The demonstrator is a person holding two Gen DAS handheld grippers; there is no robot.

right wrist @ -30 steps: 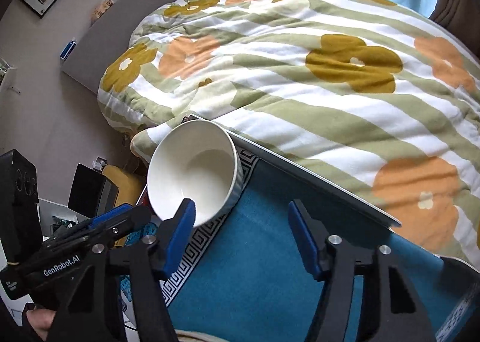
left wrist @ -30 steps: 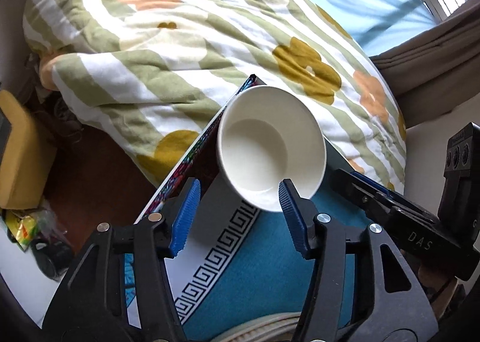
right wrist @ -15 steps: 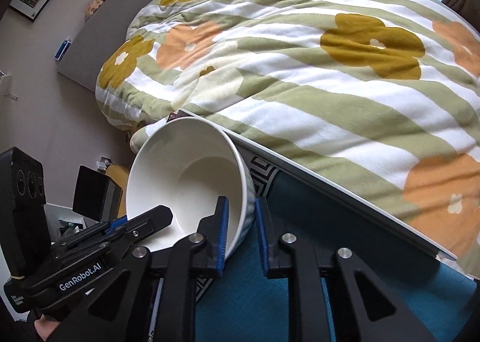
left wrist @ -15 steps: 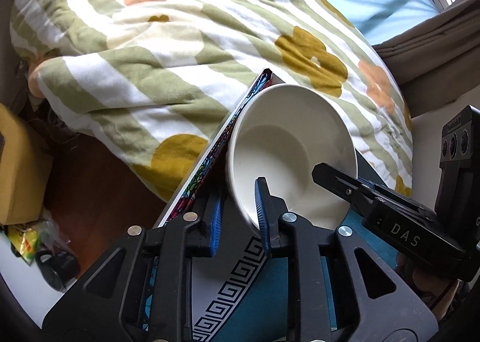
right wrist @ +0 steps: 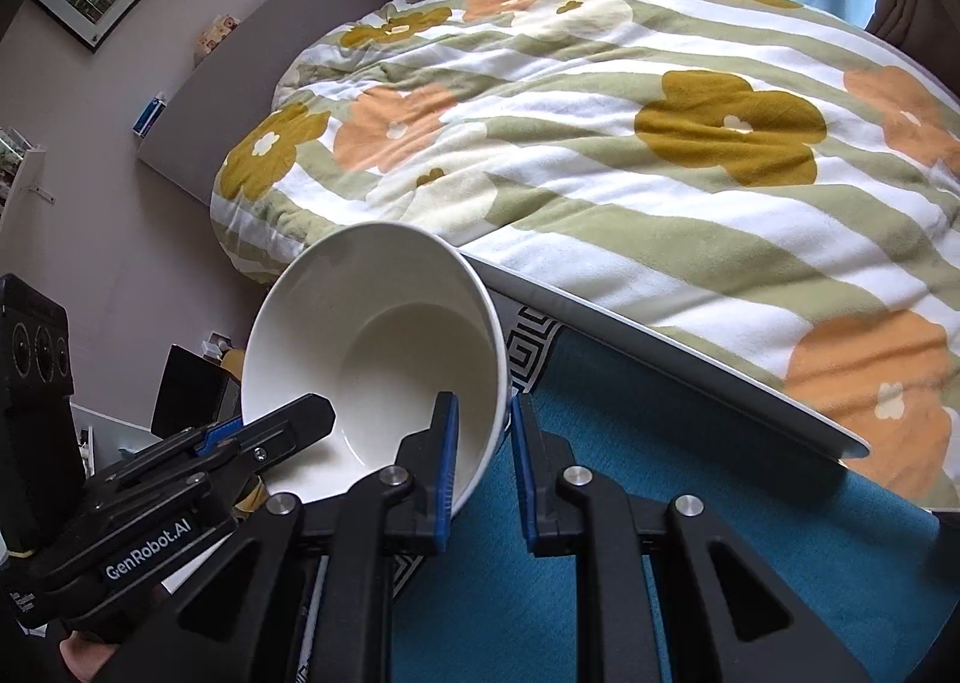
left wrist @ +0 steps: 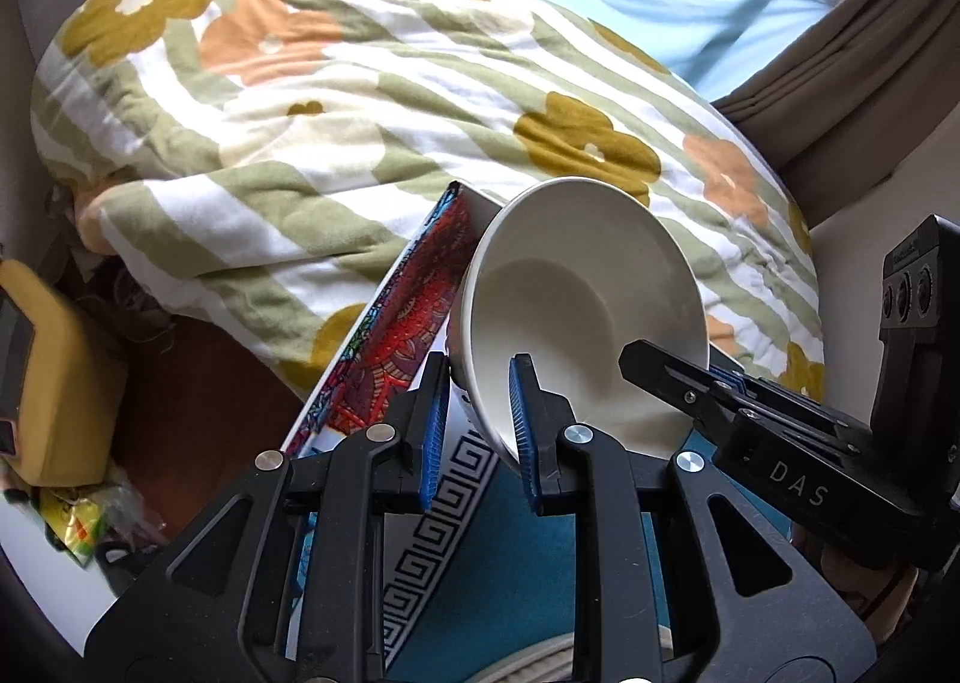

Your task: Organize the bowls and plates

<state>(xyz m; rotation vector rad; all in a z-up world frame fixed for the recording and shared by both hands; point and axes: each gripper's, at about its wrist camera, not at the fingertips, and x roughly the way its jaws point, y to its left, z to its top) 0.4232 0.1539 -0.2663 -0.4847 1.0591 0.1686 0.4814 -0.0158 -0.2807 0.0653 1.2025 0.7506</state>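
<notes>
Left wrist view: left gripper clenched across the near rim of the white bowl, one pad inside, one outside; the bowl is tilted, clear of the blue mat, likely lifted for stacking. A plate edge shows below. Right wrist view: right gripper likewise clamped on the bowl wall beside the left gripper; two holds steady it; quilt behind

Black plastic left gripper and right gripper, blue-padded jaws, silver screws, white "DAS" and "GenRobot.AI" lettering
</notes>
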